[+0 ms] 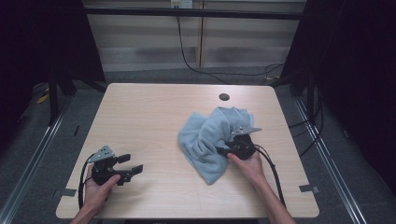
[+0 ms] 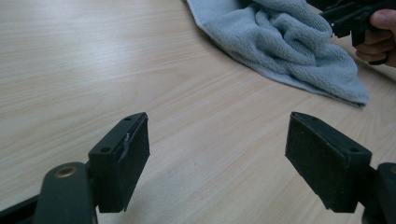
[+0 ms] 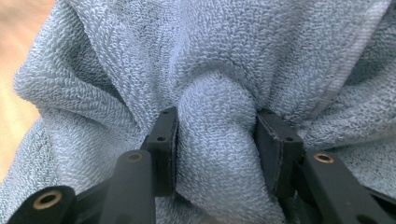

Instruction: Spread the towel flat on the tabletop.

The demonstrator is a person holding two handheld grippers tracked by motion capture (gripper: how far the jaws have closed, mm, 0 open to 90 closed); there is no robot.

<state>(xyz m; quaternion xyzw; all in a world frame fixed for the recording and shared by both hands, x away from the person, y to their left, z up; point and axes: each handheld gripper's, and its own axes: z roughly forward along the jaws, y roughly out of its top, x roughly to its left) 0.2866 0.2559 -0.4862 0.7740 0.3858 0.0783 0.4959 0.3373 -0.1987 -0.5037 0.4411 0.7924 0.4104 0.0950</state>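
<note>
towel [image 3: 219, 60] cut off by edges, folds hidden

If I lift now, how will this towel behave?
Probably floppy: the blue towel lies crumpled in soft folds. Only one bunched fold sits between the right gripper's jaws, so the rest should drape and drag. Terry pile likely grips well.

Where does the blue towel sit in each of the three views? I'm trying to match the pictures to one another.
High view: the blue towel lies crumpled right of the table's centre, against the right gripper.
Left gripper view: top right, across the bare wood.
Right gripper view: close up, a fold bunched between the two jaws.
Shared landmark: the light wooden table.
</note>
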